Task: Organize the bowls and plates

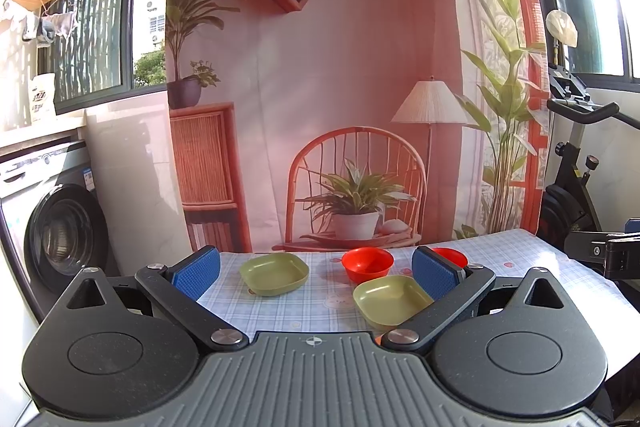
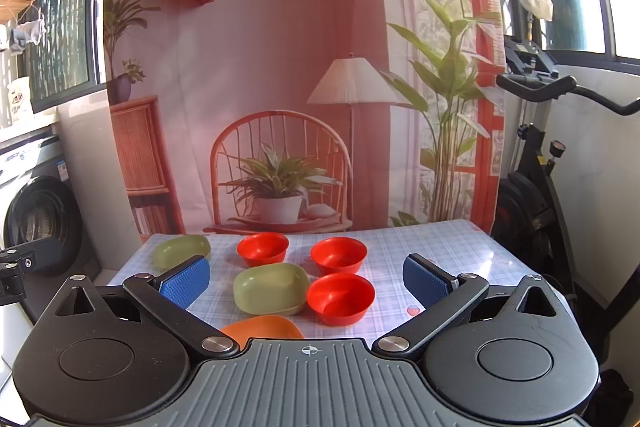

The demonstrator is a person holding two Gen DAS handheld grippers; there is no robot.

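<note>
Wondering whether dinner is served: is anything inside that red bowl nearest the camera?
Empty. The nearest red bowl sits upright, and only bare red plastic shows inside it.

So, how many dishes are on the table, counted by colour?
Red bowls: 3
Green plates: 2
Orange plate: 1
Total: 6

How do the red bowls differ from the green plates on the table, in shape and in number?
Shape: each red bowl is round with steep sides, while each green plate is squarish with rounded corners and shallower.
Number: the right wrist view shows three red bowls but two green plates, the second green plate at the far left.
Shared: all stand upright and look empty on the checked tablecloth, untouched by either gripper.
</note>
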